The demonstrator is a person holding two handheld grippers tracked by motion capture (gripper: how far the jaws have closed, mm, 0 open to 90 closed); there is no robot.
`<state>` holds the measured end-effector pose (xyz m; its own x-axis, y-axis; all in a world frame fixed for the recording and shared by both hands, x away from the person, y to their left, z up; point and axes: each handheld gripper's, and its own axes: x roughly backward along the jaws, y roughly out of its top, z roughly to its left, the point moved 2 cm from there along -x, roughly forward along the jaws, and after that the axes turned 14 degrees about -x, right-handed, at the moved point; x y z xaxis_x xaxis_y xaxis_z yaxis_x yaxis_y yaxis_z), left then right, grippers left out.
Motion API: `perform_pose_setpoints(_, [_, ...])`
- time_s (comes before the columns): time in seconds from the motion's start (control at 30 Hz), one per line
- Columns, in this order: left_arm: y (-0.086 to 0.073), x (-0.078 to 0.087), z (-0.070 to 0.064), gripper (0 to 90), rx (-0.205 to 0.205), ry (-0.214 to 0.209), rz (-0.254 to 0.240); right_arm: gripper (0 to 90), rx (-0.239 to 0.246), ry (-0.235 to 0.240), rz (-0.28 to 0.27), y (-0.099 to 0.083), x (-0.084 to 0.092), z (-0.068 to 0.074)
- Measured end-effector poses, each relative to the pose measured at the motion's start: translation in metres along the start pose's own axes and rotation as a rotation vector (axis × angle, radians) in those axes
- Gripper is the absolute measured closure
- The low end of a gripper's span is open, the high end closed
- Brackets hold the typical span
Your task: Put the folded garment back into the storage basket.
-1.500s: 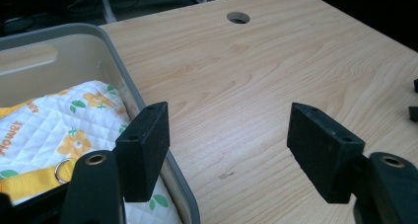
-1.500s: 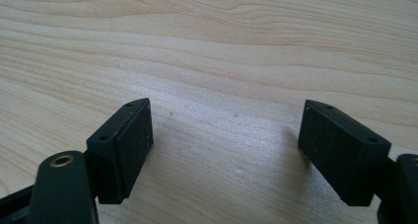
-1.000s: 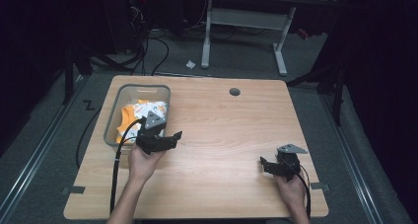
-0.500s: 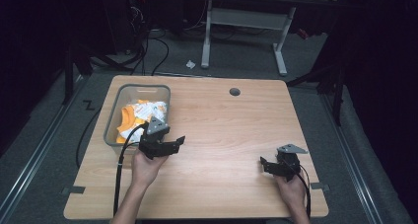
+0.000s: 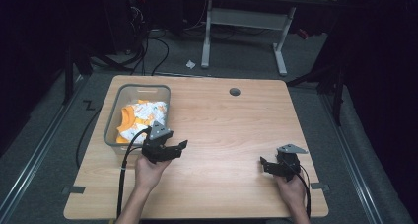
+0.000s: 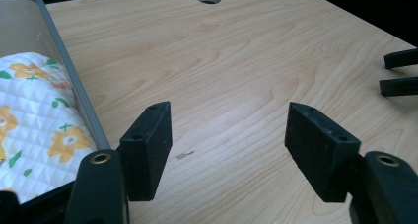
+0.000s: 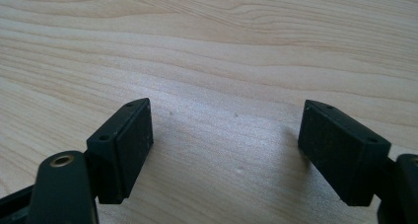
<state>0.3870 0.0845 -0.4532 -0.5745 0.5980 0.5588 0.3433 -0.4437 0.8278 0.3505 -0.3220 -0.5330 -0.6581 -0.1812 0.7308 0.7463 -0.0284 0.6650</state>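
Note:
My left gripper (image 5: 180,148) hovers open just off the near right corner of a clear plastic bin (image 5: 139,88); nothing is between its jaws. The bin holds a quilted white cloth (image 5: 143,114) printed with orange flowers. In the left gripper view (image 6: 229,140) the bin wall (image 6: 74,88) and the cloth (image 6: 37,118) lie at the left, with bare wood between the jaws. My right gripper (image 5: 263,164) rests low over the table's near right part, open and empty, its jaws pointing left. Its own view (image 7: 224,145) looks onto plain wood grain.
The wooden table (image 5: 222,120) has a round cable hole (image 5: 234,92) near its far edge. The right gripper's jaw tips (image 6: 399,71) reach into the left gripper view at the right edge. Beyond the table are a dark floor, cables and a white desk frame (image 5: 244,17).
My left gripper has drawn back from the bin toward the near edge and slightly to the right, still open. The right gripper has stayed put.

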Motion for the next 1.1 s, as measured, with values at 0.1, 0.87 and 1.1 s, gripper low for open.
perform_pose_setpoints(0.1, [-0.002, -0.002, -0.002, 35.3, 0.005, -0.006, 0.002, 21.3, 0.000, 0.000, 0.000, 0.000, 0.000, 0.000])
perform_pose_setpoints(0.87, [-0.021, -0.022, -0.020, 34.8, 0.011, -0.025, 0.033, 21.3, 0.000, 0.000, 0.000, 0.000, 0.000, 0.000])
perform_pose_setpoints(1.1, [-0.029, -0.030, -0.027, 34.8, 0.022, -0.046, 0.050, 21.3, 0.000, 0.000, 0.000, 0.000, 0.000, 0.000])
